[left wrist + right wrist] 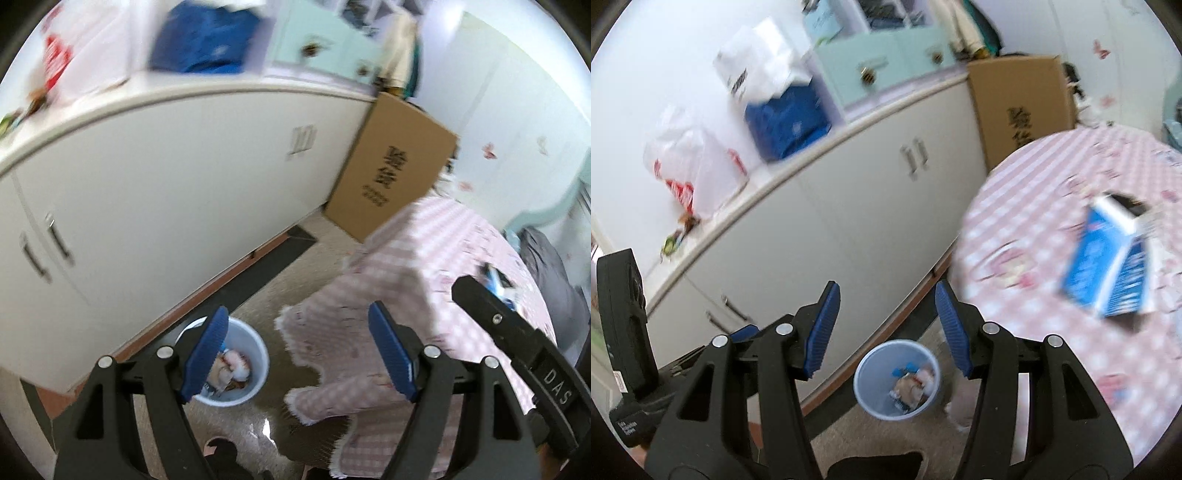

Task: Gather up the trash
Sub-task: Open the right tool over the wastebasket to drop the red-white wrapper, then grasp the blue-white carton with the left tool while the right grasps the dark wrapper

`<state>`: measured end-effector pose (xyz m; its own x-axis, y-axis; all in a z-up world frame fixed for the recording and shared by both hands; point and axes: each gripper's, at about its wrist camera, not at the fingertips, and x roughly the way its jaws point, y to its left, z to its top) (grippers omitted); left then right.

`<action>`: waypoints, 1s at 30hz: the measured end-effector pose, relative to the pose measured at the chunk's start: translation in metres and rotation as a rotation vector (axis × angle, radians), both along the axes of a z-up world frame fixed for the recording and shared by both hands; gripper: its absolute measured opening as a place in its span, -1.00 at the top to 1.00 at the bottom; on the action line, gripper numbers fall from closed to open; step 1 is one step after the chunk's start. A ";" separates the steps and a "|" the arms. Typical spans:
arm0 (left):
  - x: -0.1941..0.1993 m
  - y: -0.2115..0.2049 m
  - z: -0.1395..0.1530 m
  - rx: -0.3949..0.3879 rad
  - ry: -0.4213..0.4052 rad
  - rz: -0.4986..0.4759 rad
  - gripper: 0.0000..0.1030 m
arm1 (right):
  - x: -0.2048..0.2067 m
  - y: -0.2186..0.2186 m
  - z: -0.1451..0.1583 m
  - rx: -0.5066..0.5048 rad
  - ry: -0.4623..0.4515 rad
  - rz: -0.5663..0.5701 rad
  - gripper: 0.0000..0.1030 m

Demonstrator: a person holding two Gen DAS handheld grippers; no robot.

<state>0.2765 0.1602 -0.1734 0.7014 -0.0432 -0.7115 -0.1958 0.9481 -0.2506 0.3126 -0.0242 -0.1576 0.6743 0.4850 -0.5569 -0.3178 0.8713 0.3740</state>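
A light blue bin (872,400) stands on the floor beside the white cabinet, holding several wrappers and scraps. My right gripper (888,328) hovers above it, open, with nothing between its blue pads. In the left wrist view the same bin (258,389) shows behind the left pad. My left gripper (299,350) is open and empty, high over the floor and the table's edge. A blue and white carton (1108,266) lies on the pink checked tablecloth (1034,206), to the right of the right gripper. The right tool's black housing (517,332) crosses the left wrist view.
A long white cabinet (831,229) runs along the wall, with plastic bags (690,158), a blue bag (786,122) and mint drawers (879,70) on top. A cardboard box (391,166) leans between cabinet and table. A person's dark foot (221,454) is below.
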 end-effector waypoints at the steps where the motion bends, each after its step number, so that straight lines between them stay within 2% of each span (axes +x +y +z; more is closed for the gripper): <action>1: 0.001 -0.011 0.004 0.007 -0.007 -0.020 -0.49 | -0.002 -0.014 0.006 0.007 -0.011 -0.021 -0.04; 6: 0.013 -0.081 0.023 0.047 -0.034 -0.141 -0.51 | -0.010 -0.082 0.022 0.051 -0.043 -0.134 -0.04; 10: 0.021 -0.143 0.030 0.088 -0.039 -0.251 -0.51 | -0.015 -0.138 0.023 0.071 -0.045 -0.221 -0.05; 18: 0.036 -0.241 0.013 0.163 0.003 -0.427 -0.51 | -0.017 -0.222 0.005 0.070 0.001 -0.347 -0.06; 22: 0.046 -0.268 0.000 0.193 0.025 -0.470 -0.51 | -0.016 -0.247 -0.008 0.069 0.032 -0.375 -0.06; 27: 0.064 -0.283 -0.011 0.236 0.050 -0.471 -0.51 | -0.010 -0.266 -0.022 0.063 0.072 -0.382 -0.05; 28: 0.068 -0.286 -0.013 0.245 0.055 -0.471 -0.49 | -0.008 -0.267 -0.024 0.059 0.078 -0.381 -0.06; 30: 0.074 -0.287 -0.015 0.254 0.072 -0.476 -0.07 | -0.002 -0.268 -0.029 0.058 0.092 -0.376 -0.05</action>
